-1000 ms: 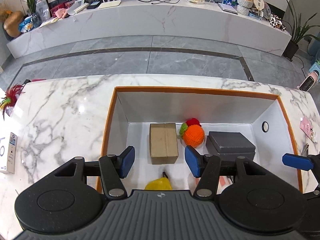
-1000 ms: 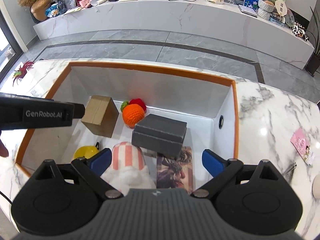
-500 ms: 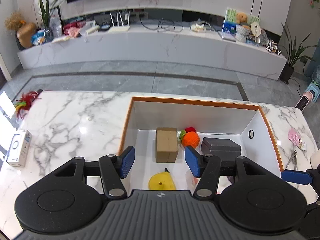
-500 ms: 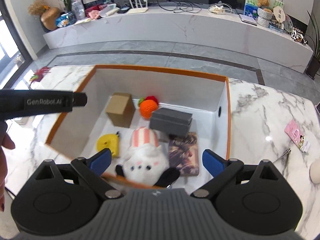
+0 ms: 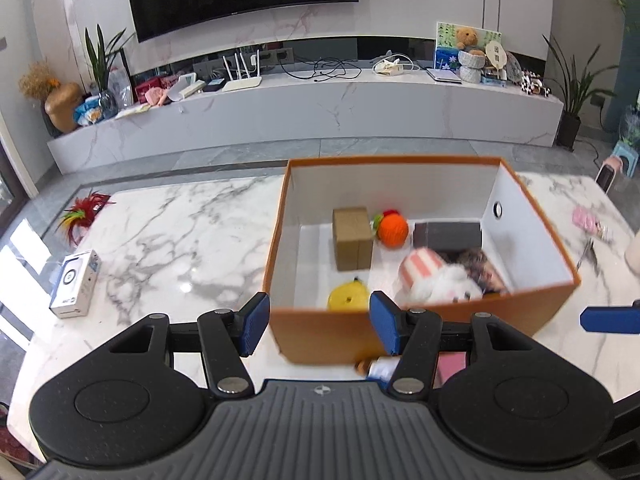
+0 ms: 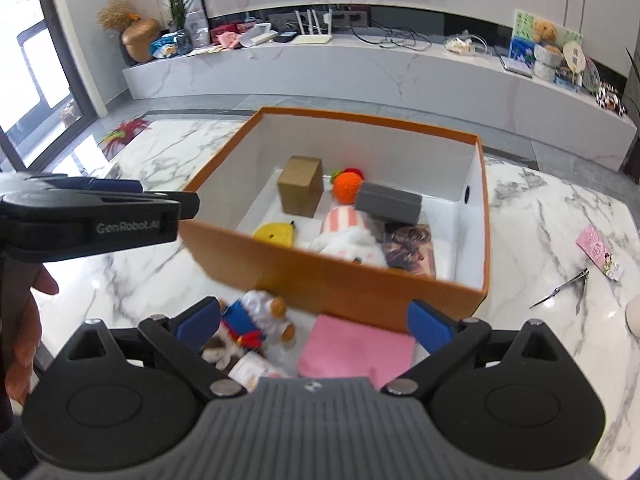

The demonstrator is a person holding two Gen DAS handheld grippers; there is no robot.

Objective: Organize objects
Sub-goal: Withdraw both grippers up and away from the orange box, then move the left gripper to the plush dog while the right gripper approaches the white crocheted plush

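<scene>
An orange box (image 5: 420,322) (image 6: 360,284) with white inside stands on the marble table. In it lie a brown carton (image 5: 352,238) (image 6: 301,191), an orange knitted fruit (image 5: 393,230) (image 6: 347,186), a dark grey box (image 5: 446,233) (image 6: 388,203), a white plush with a striped hat (image 5: 436,278) (image 6: 348,236), a yellow toy (image 5: 348,297) (image 6: 275,233) and a picture card (image 6: 409,249). My left gripper (image 5: 318,328) is open and empty before the box's near wall. My right gripper (image 6: 316,326) is open and empty above a small doll (image 6: 256,322) and a pink cloth (image 6: 356,350).
A white device box (image 5: 74,284) and a red feather toy (image 5: 84,212) lie on the table's left. Nail clippers (image 6: 564,288) and a pink card (image 6: 600,252) lie on the right. A small packet (image 6: 250,370) lies beside the doll.
Both grippers have pulled back and up out of the box. The plush now lies in the box, free of the right gripper. The doll and pink cloth have come into view.
</scene>
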